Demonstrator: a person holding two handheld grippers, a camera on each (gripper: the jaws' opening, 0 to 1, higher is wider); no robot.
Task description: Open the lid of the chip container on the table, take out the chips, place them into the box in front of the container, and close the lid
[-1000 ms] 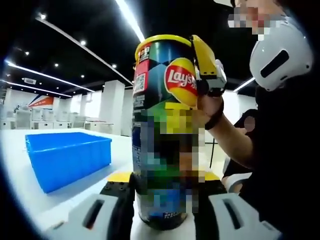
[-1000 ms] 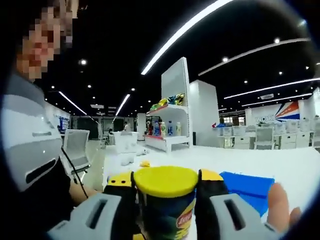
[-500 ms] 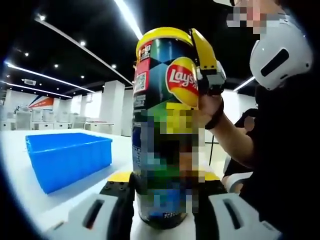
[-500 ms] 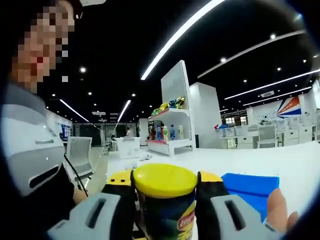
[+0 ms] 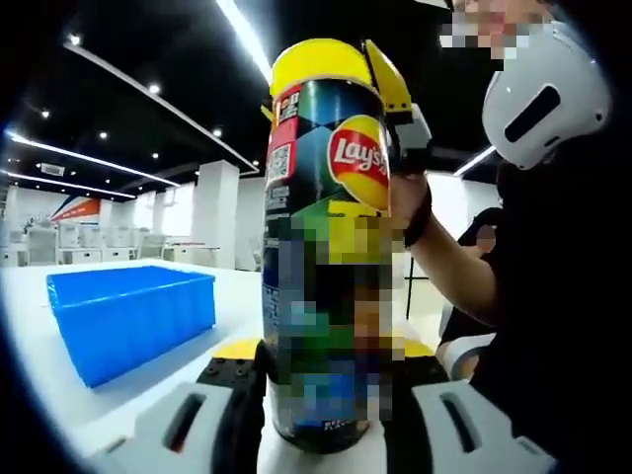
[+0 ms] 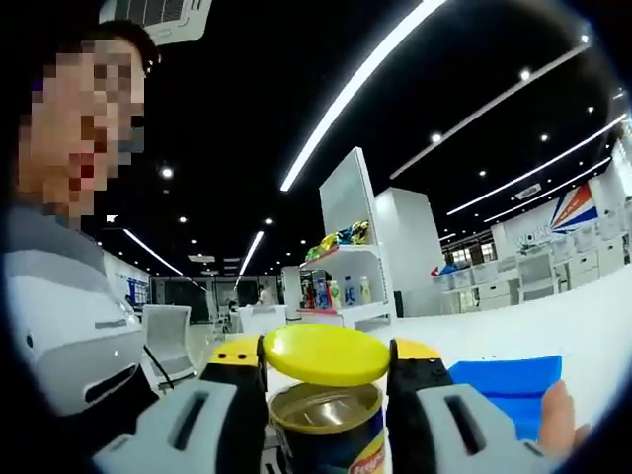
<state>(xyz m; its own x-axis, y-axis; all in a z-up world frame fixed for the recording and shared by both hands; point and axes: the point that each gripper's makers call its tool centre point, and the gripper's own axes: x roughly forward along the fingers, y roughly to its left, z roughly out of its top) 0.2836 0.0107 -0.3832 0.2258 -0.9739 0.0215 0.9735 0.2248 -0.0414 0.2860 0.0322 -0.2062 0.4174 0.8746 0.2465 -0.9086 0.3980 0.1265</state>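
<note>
Lid-opening: right gripper [image 6: 327,370] clamps the lid [image 6: 326,354] (just off); left gripper [image 5: 323,390] clamps the can [image 5: 326,257]. Next, pour into the box [image 5: 128,316].

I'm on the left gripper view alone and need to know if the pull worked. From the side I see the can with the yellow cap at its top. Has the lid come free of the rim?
Observer: Yes. In the right gripper view the yellow lid sits raised above the chip container, with a gap under it.
Operator: Is the right gripper holding it?
Observer: Yes, the right gripper has its jaws closed on the lid's edges.
Operator: Can you see inside?
Observer: The open mouth shows a shiny metallic rim; I cannot make out the chips.
</note>
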